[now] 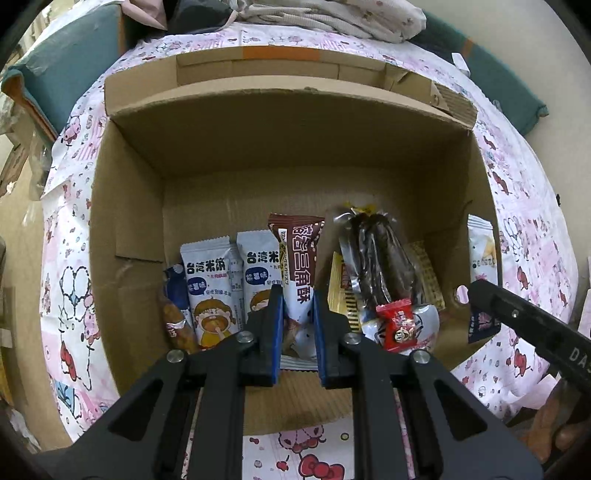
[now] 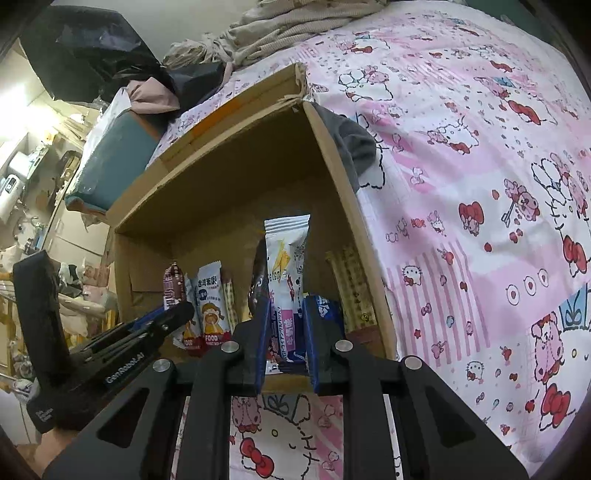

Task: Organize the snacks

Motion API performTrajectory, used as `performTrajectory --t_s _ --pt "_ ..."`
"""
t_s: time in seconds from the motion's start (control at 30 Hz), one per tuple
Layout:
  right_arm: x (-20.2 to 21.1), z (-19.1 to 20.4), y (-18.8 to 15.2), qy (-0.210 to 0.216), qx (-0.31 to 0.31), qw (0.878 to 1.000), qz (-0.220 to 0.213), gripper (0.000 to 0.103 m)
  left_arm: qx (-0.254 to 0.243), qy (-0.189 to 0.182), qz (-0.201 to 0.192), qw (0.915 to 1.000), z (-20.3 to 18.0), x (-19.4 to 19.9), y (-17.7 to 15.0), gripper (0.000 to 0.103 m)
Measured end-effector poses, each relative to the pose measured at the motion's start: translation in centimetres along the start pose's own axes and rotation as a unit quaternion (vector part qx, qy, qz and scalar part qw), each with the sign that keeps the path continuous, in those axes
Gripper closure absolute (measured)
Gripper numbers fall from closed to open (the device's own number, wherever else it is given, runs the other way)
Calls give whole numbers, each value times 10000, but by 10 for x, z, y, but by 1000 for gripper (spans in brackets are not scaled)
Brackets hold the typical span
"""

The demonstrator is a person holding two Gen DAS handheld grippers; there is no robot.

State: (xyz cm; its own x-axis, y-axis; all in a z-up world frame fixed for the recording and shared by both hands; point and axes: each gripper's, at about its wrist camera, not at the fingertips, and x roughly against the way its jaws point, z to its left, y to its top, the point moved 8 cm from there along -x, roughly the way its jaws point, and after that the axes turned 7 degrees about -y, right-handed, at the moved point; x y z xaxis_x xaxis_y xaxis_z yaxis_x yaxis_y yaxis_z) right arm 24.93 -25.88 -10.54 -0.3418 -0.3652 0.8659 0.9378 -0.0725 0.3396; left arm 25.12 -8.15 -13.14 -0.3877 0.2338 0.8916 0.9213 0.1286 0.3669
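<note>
An open cardboard box (image 1: 125, 206) lies on a bed and holds several snack packets. My left gripper (image 1: 298, 314) is shut on a brown and white snack packet (image 1: 298, 258) and holds it upright inside the box. Beside it stand two white rice cracker packets (image 1: 210, 291), a dark sausage pack (image 1: 380, 262) and a small red candy (image 1: 397, 325). My right gripper (image 2: 286, 325) is shut on a white and purple snack packet (image 2: 286, 258) at the box's (image 2: 229, 206) right side, with a dark blue packet (image 2: 328, 314) just right of its finger.
The box rests on a pink cartoon-print bedsheet (image 2: 461, 184). Folded clothes (image 1: 332, 14) and a teal cushion (image 1: 62, 70) lie behind the box. The right gripper's body (image 1: 532, 325) shows at the box's right wall. A cluttered room lies left of the bed.
</note>
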Motion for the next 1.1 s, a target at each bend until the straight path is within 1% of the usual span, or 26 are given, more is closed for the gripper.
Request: performTrajectory --t_s 0.2,0.23,0.3,0.37,0.4,0.47,0.5,0.53,0.6,0.63,0.67,0.77,0.87,1.07,1.1 --pt "1 1 0 -62 34 10000 -55 81 23 -21 -34 10000 2 1 -1 89" --pt "2 2 0 -57 47 9999 -77 81 11 -34 0 10000 2 1 -1 88" --pt "5 6 1 -64 124 9998 -137 81 4 1 22 10000 3 3 -2 80" --pt "6 8 2 -72 189 9996 -185 81 17 37 -65 10000 5 8 -2 63" --pt "7 9 3 -51 193 9996 -197 81 14 33 -122 9999 5 11 -1 58" --pt "7 9 3 -6 147 9997 -199 80 -18 104 -249 9996 5 18 2 38" --pt "7 8 4 -8 107 9997 -204 75 -41 129 -301 9995 5 20 3 35" --pt "8 8 5 -18 74 9997 -219 71 -82 138 -379 9992 4 25 4 33" --pt "12 7 7 33 -16 9995 -325 33 -107 121 -445 9989 3 30 5 33" --pt "14 7 8 41 -39 9991 -408 26 -108 105 -463 9988 3 33 6 33" --pt "17 7 10 28 -48 9988 -488 22 -104 98 -485 9987 3 35 6 33" --pt "26 11 16 156 -60 9974 -695 21 -91 124 -665 9977 4 47 8 33" --pt "40 14 19 238 -89 9951 -952 18 -65 158 -915 9957 9 65 10 33" --pt "79 27 19 267 112 9864 -1620 13 -32 227 -1302 9912 22 101 8 33" --pt "86 28 17 269 116 9842 -1744 11 -37 250 -1362 9904 24 107 6 33"
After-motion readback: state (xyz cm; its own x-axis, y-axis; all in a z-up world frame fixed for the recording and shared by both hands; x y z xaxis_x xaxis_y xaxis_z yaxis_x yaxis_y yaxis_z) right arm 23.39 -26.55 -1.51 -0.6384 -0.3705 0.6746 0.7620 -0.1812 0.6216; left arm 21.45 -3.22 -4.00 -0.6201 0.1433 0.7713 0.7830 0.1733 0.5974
